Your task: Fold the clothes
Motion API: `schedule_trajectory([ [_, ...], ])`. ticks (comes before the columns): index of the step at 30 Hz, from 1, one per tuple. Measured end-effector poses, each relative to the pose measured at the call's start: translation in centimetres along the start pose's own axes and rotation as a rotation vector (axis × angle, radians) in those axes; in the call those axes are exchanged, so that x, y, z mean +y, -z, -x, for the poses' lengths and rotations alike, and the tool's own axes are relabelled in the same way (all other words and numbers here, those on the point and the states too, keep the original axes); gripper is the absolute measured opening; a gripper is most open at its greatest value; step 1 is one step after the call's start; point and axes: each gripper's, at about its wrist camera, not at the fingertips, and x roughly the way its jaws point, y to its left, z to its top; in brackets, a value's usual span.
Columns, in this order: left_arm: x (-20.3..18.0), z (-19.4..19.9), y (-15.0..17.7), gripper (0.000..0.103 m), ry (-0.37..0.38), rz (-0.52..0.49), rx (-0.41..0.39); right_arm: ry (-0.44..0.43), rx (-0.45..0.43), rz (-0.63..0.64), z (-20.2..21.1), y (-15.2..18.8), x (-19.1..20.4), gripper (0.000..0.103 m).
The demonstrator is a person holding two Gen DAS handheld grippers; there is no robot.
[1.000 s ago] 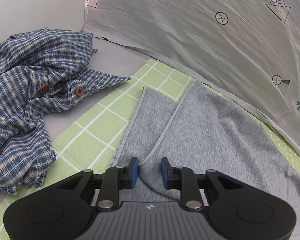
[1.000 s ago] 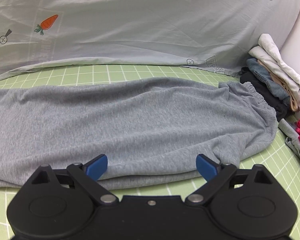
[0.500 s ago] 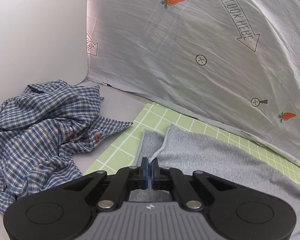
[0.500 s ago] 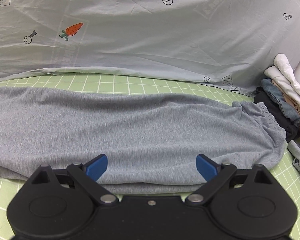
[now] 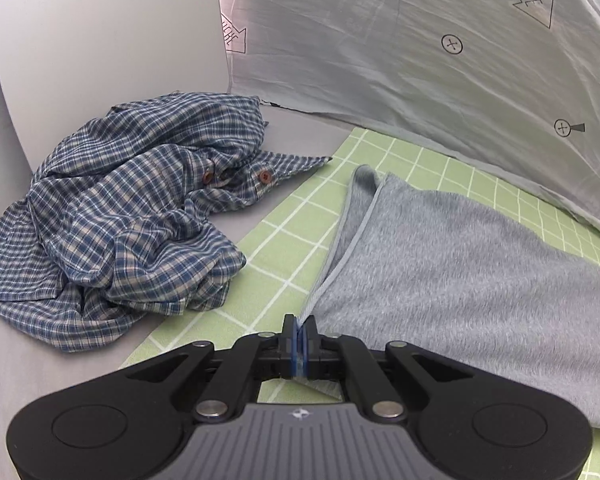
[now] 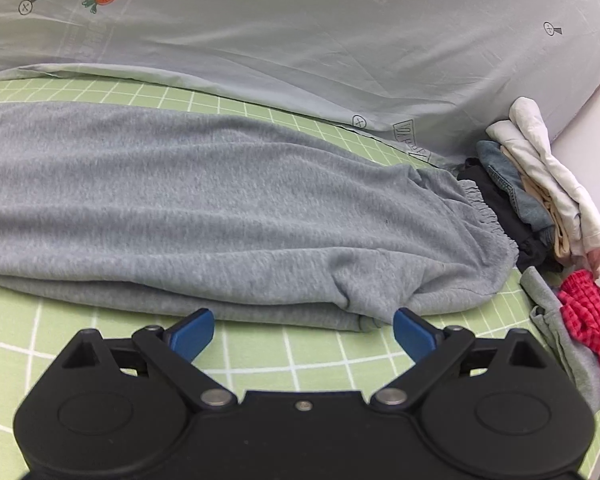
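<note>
Plaid shirt [image 5: 132,216], blue and white with brown buttons, is lying crumpled on the grey worktop [image 5: 4,360] at the far left, its collar tip just reaching the green grid mat [image 5: 272,248]. Next to it, the grey sweatpants [image 5: 460,280] are stretching lengthwise across the mat, and the left hand-held gripper [image 5: 300,340] is pinching the hemmed edge at the leg end, its blue pads pressed together on the fabric. Behind everything a pale printed sheet [image 6: 300,40] with carrots and arrows is hanging as a backdrop. Further right, the right hand-held gripper [image 6: 304,330] is hovering with its jaws spread wide just before the folded edge of the sweatpants near the waist, possibly brushing it on one side. At the far right a stack of folded clothes [image 6: 540,188] is sitting against the elastic waistband [image 6: 488,216], with a red checked garment [image 6: 588,316] lying in front of it.
</note>
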Motion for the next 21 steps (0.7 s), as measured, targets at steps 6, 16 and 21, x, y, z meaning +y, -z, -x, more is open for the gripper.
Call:
schedule_trajectory([
  [6,-0.8,-1.2,1.2,0.003,-0.033,-0.029,0.037,0.062,0.011,0.009,-2.1,-0.1,-2.5,0.097],
  [16,-1.4,-1.4,1.3,0.004,-0.054,-0.09,0.031,0.114,-0.062,-0.053,-4.3,-2.3,-5.7,0.098],
  [21,-1.5,-1.4,1.3,0.004,-0.059,-0.093,0.029,0.106,-0.041,-0.088,-5.3,-3.1,-6.1,0.098],
])
